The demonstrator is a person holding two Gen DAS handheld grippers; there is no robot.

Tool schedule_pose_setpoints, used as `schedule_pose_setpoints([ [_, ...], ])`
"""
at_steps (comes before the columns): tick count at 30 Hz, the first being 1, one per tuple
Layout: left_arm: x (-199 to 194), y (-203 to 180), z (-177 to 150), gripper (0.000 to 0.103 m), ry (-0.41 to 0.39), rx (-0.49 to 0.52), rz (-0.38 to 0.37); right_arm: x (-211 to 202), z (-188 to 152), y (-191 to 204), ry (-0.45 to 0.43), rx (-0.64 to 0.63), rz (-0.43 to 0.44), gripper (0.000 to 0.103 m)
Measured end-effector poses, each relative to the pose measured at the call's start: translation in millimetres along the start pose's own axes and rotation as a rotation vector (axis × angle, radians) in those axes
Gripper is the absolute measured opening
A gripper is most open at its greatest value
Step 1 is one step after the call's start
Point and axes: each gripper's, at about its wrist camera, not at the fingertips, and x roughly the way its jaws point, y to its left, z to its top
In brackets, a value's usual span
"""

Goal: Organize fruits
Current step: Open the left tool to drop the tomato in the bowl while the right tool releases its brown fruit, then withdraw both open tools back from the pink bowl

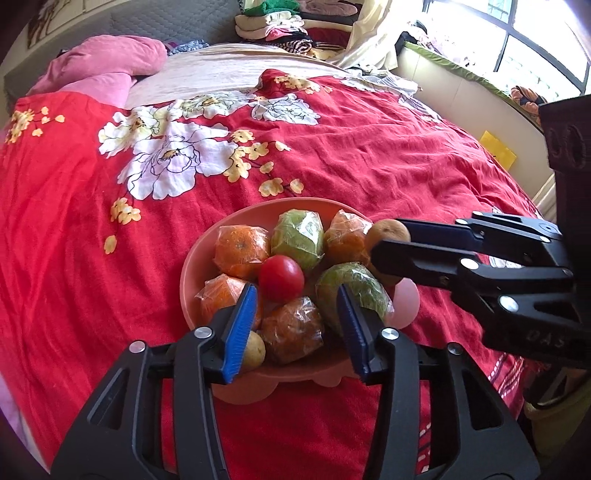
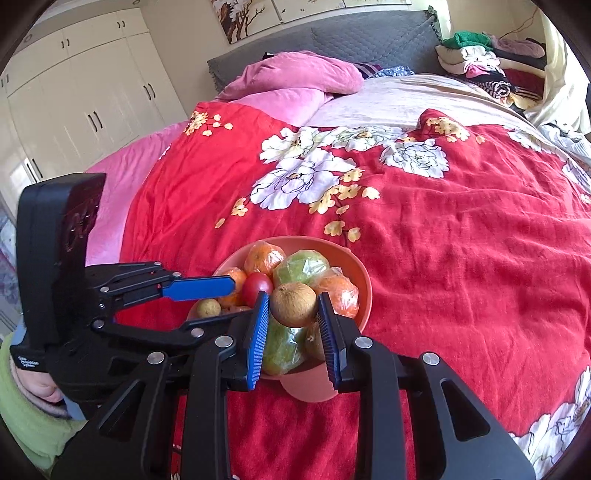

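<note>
A pink bowl [image 1: 188, 273] sits on the red bedspread and holds several plastic-wrapped oranges [image 1: 241, 248], wrapped green fruits [image 1: 298, 236], a red tomato [image 1: 280, 277] and a small yellow fruit [image 1: 255, 350]. My right gripper [image 2: 293, 304] is shut on a brown round fruit [image 2: 293, 303] just above the bowl [image 2: 364, 284]; it also shows in the left wrist view [image 1: 388, 240] with the brown fruit [image 1: 387, 229]. My left gripper [image 1: 297, 314] is open and empty over the bowl's near side; it also shows in the right wrist view [image 2: 218, 299].
A red floral bedspread [image 1: 369, 155] covers the bed. Pink pillows [image 1: 107, 59] and a grey headboard [image 2: 369, 37] lie at the far end. Folded clothes [image 1: 280, 26] are piled at the back. White wardrobes [image 2: 81, 88] stand to the left.
</note>
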Motion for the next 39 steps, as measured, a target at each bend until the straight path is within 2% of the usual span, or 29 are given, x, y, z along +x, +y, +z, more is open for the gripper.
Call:
schedule_pose_setpoints([
  [11, -11, 4, -8, 0.041, -0.004, -0.008, 0.02, 10, 2, 4, 0.02, -0.012, -0.007, 0.027],
  [20, -23, 4, -9, 0.045, -0.023, -0.014, 0.029, -12, 0, 4, -0.03, 0.01, -0.023, 0.05],
  [22, -26, 4, -9, 0.047, -0.027, -0.016, 0.031, -21, -1, 5, -0.05, 0.012, -0.037, 0.058],
  [26, -35, 1, -8, 0.052, -0.045, -0.018, 0.037, -39, -5, 7, -0.089, 0.017, -0.054, 0.068],
  [33, -54, -5, -11, 0.07, -0.086, -0.021, 0.05, -68, -16, 21, -0.12, -0.005, -0.101, 0.082],
  [36, -63, -7, -15, 0.076, -0.098, -0.023, 0.059, -85, -22, 30, -0.142, -0.032, -0.126, 0.093],
  [39, -75, -9, -21, 0.084, -0.118, -0.038, 0.069, -100, -29, 38, -0.157, -0.037, -0.151, 0.097],
])
